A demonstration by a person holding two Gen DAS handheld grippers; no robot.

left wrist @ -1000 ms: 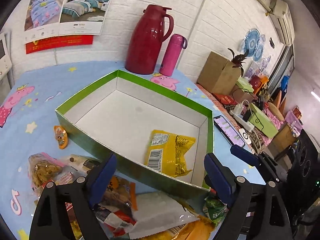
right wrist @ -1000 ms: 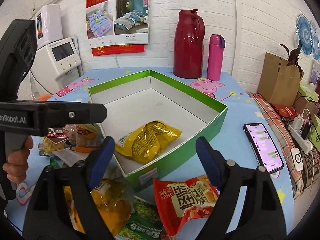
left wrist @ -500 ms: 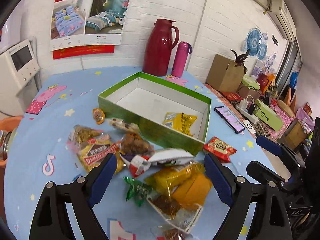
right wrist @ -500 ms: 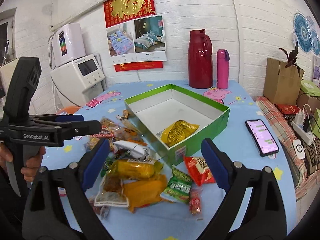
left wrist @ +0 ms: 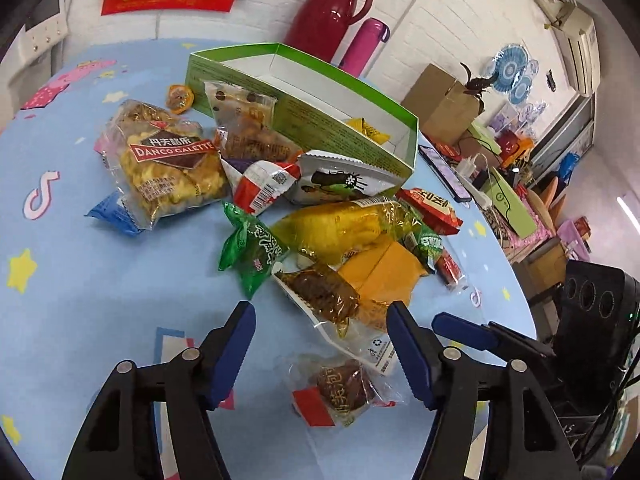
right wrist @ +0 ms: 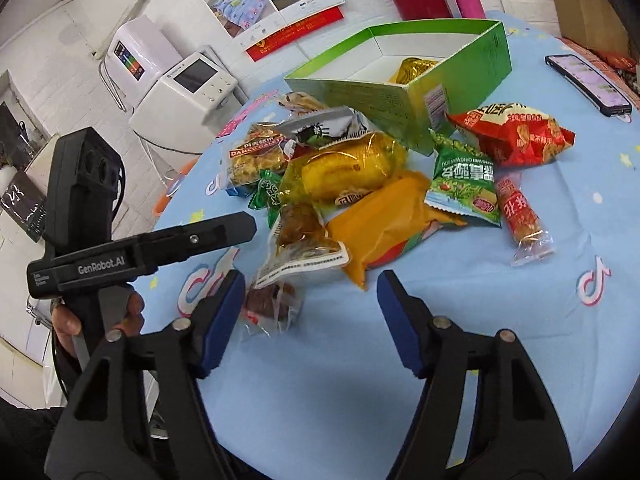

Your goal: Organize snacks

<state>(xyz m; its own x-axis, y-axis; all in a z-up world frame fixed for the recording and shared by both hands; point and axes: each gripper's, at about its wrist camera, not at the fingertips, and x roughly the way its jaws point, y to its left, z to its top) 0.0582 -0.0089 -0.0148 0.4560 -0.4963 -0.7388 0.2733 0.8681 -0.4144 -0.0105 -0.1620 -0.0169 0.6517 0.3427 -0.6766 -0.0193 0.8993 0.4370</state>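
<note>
Selection step: left gripper (left wrist: 320, 344) and right gripper (right wrist: 310, 308) both spread, empty, over snack pile (left wrist: 320, 232); next, probably clamp the near brown packet (left wrist: 340, 392) for the far green box (left wrist: 320, 116).

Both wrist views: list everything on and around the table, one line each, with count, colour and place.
Box: one, green, white inside, far side of table.
Yellow packet: one, inside the box.
Loose snack packets: a dozen or so, mixed colours, piled on the table before the box.
Red chip bag: one, right of the pile.
Sausage stick: one, red, beside the green pea bag.
Phone: one, black, table's right edge.
Thermos jug: one, dark red, behind the box.
Bottle: one, pink, beside the jug.
Tablecloth: one, light blue.
Left hand-held gripper: open.
Right hand-held gripper: open.
</note>
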